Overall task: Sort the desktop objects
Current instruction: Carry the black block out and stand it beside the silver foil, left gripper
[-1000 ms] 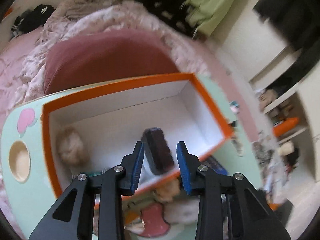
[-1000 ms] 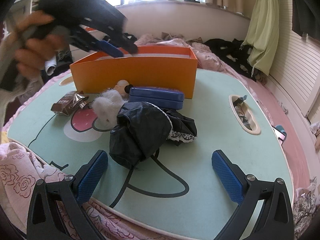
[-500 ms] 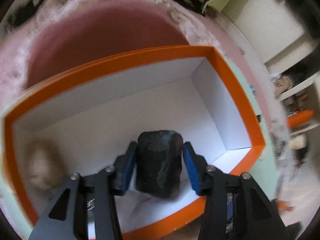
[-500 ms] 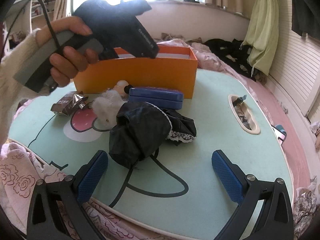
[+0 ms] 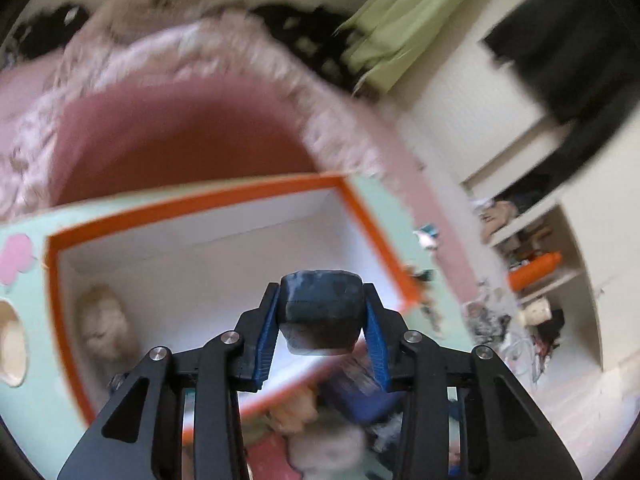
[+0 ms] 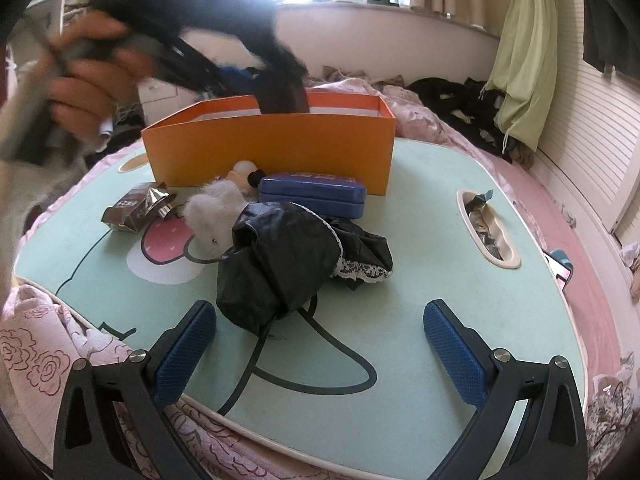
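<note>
An orange box [image 5: 192,204] with a white inside stands at the back of the mint table [image 6: 440,240]. My left gripper [image 5: 322,294] hangs over the box's near wall, its jaws closing, with a dark rounded block [image 5: 320,308] between the blue pads, which press on its sides. The right wrist view shows that block [image 6: 282,96] sticking up above the orange box [image 6: 272,148], under the blurred left gripper [image 6: 256,76] and a hand. A fluffy beige ball [image 5: 104,324] lies inside the box. My right gripper [image 6: 320,332] stands open and holds nothing, low over the table's front edge.
In front of the box lie a blue case [image 6: 312,196], a crumpled black lace-trimmed cloth [image 6: 288,256], a white fluffy toy [image 6: 216,212], a brown packet [image 6: 136,208] and a small doll [image 6: 244,170]. A slot [image 6: 486,228] at the right holds wrappers. Pink bedding surrounds the table.
The left gripper dipped into the box with its jaws wider around the dark block, then came up and back with the block between its pads. The right gripper has stayed still.
</note>
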Motion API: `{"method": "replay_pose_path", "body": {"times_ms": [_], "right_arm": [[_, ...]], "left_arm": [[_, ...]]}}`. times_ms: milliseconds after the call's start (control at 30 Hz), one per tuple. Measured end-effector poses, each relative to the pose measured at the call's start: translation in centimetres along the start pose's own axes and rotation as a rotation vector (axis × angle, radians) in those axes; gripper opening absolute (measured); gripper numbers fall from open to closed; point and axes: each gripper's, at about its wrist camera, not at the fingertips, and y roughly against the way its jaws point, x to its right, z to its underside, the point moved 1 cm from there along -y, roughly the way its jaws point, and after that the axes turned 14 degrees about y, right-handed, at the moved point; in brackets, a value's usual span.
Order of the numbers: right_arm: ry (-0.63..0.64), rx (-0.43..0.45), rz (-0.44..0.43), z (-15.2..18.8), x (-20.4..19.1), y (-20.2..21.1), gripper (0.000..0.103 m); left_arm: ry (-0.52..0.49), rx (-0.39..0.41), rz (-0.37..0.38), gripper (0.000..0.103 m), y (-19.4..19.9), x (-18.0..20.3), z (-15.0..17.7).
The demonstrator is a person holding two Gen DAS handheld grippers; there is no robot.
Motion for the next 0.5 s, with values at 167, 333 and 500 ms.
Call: {"method": "replay_pose_path", "body": {"times_ms": [167,333,500], "right_arm": [[0.0,0.0,0.0,-0.1,0.0,0.0,0.103],[-0.001,0.001,0.001,0.0,0.0,0.0,0.103],[-0.001,0.001,0.001,0.1,0.0,0.0,0.103]], "left_arm": [[-0.064,0.04,0.033,0.04,3.5,0.3,3.8],[-0.046,0.01,0.022,0.04,2.3,-1.6,7.3],[0.038,0.053,0.004,0.041,1.5,-4.2,8.3]]}}
